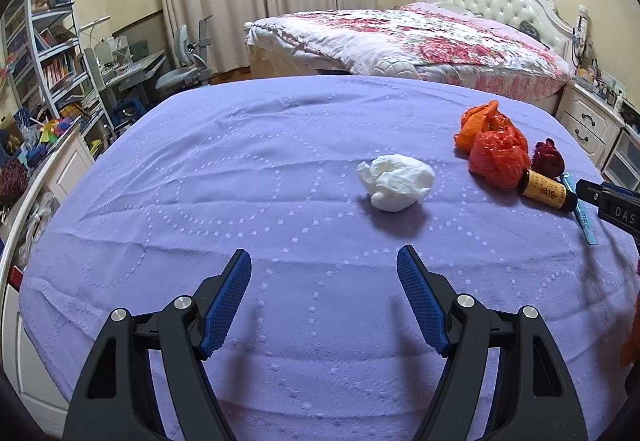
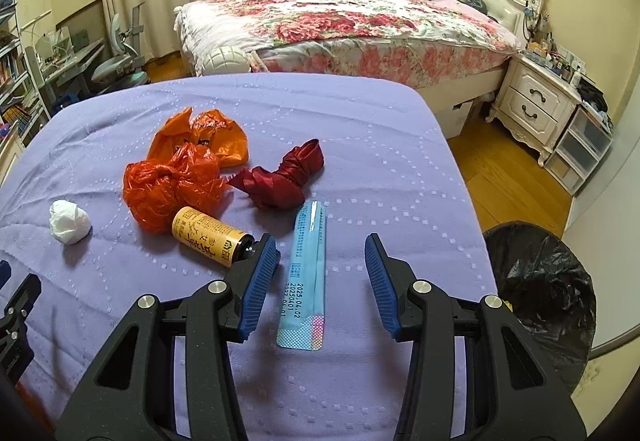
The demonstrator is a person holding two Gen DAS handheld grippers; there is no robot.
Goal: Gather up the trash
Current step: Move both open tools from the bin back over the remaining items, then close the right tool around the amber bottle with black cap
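Bedspread [image 2: 360, 129] lilac, in bedroom.

- The left tongs [image 1: 324, 273] stand wide apart, angled downward, with nothing between the blue ribbed pads [image 1: 224, 305].
- Each black arm of the left tongs carries two silver pivot bolts; both arms spread evenly from the bottom of the view.
- The right tongs [image 2: 322, 263] stand partly spread, narrower than the left, also tilted downward, gripping nothing.
- Their blue pads [image 2: 258, 283] face each other, tips free of contact.
- In the left wrist view, the right tongs [image 1: 608, 201] show as a black body at the right edge.
- In the right wrist view, part of the left tongs [image 2: 16, 313] shows at the left edge.
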